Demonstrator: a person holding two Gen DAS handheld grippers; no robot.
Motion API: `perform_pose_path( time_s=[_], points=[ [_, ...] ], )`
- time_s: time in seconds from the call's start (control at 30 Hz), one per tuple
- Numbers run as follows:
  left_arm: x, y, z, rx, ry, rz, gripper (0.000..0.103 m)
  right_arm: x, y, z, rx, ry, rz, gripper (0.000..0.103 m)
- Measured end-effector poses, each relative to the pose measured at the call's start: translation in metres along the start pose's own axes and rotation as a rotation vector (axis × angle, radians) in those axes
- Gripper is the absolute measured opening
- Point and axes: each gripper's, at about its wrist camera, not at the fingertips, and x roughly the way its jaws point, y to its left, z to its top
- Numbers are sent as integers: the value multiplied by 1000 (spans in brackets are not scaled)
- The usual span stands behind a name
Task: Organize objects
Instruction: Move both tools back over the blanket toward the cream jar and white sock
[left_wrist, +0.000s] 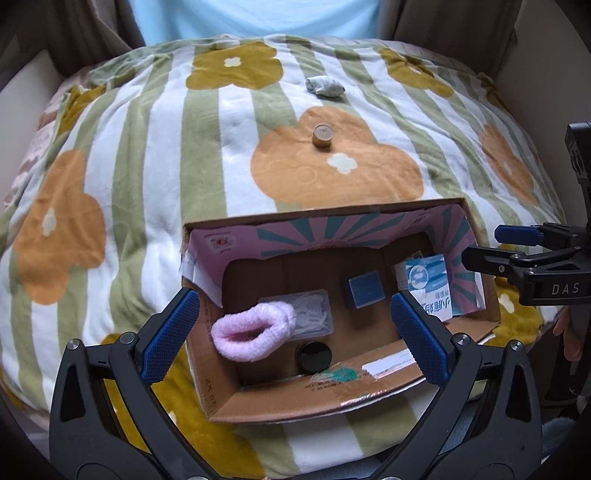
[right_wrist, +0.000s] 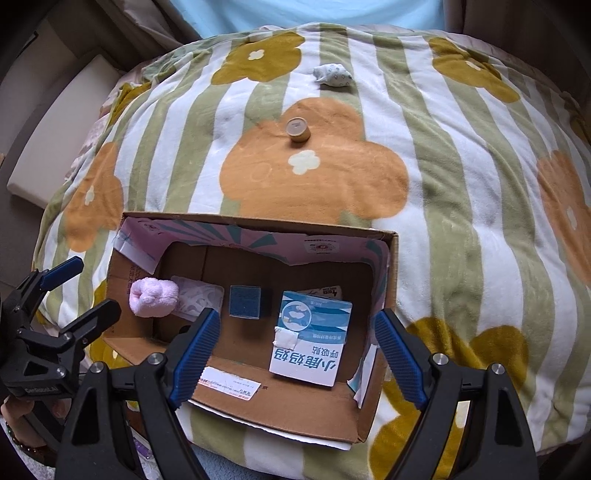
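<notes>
Left wrist view: my left gripper (left_wrist: 295, 332) hangs over the open cardboard box (left_wrist: 369, 400), jaws spread as wide as they go, nothing between the pads. Under them, inside the box: a pink fuzzy sock (left_wrist: 255, 332) lying partly on a clear plastic case (left_wrist: 314, 314) of white pieces, a black round lid (left_wrist: 314, 356) near the front wall, a dark blue square block (left_wrist: 364, 291) mid-floor, and a blue-and-white packet (left_wrist: 428, 284) leaning at the right wall. The box sits on a striped floral blanket (left_wrist: 147, 166). Beyond the box on the blanket stand a small wooden cylinder (left_wrist: 322, 136) and, farther off, a rolled pale cloth bundle (left_wrist: 325, 86), well apart from each other. My right gripper (left_wrist: 491, 245) shows at the right edge, jaws apart, empty. Right wrist view: my right gripper (right_wrist: 295, 354) is above the box's right half (right_wrist: 391, 266), jaws well parted, gripping nothing; the packet (right_wrist: 310, 343) lies directly below between the fingers, untouched. Sock (right_wrist: 153, 297), case (right_wrist: 199, 295) and block (right_wrist: 244, 302) sit to the left. Cylinder (right_wrist: 298, 129) and bundle (right_wrist: 332, 75) remain outside on the blanket (right_wrist: 461, 184). Left gripper (right_wrist: 81, 288) visible at left edge, open.
</notes>
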Motion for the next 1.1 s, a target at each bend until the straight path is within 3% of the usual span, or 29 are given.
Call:
perform_pose_path(
  time_s=[0.37, 0.57, 0.83, 1.03, 1.1],
  points=[
    [7, -6, 28, 41, -2, -43, 103, -7, -9, 26, 67, -36, -26, 83],
    [7, 5, 59, 53, -26, -73, 103, -18, -7, 60, 39, -93, -96, 83],
    [8, 15, 126, 219, -135, -69, 103, -29, -10, 130, 2, -191, -149, 83],
    [28, 20, 176, 338, -193, -143, 103, -20, -14, 192, -50, -258, -166, 83],
    [39, 20, 190, 380, -207, -215, 103, -11, -16, 210, -80, -284, -197, 83]
  ],
)
